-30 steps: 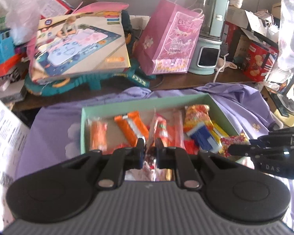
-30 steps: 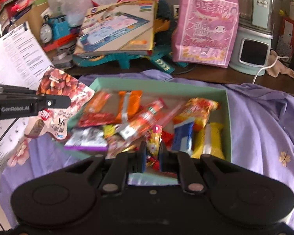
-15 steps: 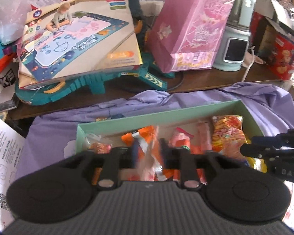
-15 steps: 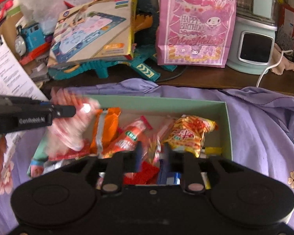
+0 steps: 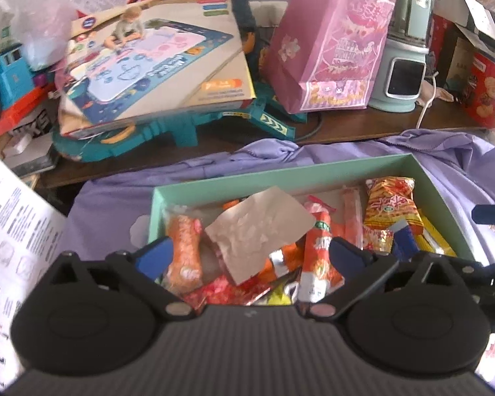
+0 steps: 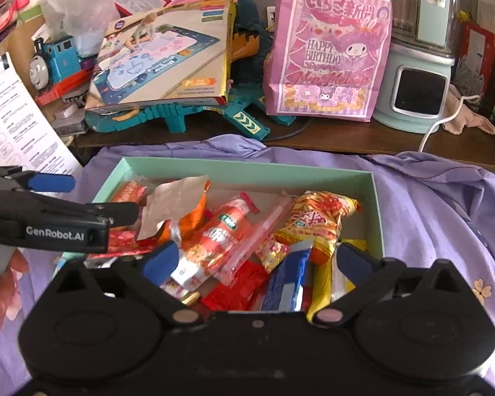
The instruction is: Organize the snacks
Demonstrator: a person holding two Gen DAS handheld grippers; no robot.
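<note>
My left gripper [image 5: 249, 252] spread wide over green box [image 5: 280, 174], pinching nothing. My right gripper [image 6: 255, 259] likewise spread above box. Snacks piled inside box; silver-backed packet [image 5: 259, 227] lying on top near box's left end.

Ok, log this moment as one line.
left claw: open, empty | right claw: open, empty | snacks: piled in green box | box on purple cloth
</note>
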